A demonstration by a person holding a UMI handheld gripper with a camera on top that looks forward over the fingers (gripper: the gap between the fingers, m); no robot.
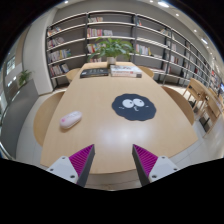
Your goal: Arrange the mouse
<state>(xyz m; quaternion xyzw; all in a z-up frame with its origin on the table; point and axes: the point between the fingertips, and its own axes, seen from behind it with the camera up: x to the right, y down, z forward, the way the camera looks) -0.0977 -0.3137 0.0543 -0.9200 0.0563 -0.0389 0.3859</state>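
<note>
A white mouse (70, 120) lies on the wooden table (100, 135), ahead of the fingers and to the left. A dark round mouse pad (133, 106) with a light pattern lies farther ahead, to the right of the mouse. My gripper (112, 165) is open and empty above the near part of the table. Its two fingers (80, 160) with purple pads stand wide apart, with bare table between them.
Books and a potted plant (113, 50) sit at the table's far end. Bookshelves (100, 30) line the back wall. A chair and desk (208, 100) stand to the right. The table's rounded near edge lies just below the fingers.
</note>
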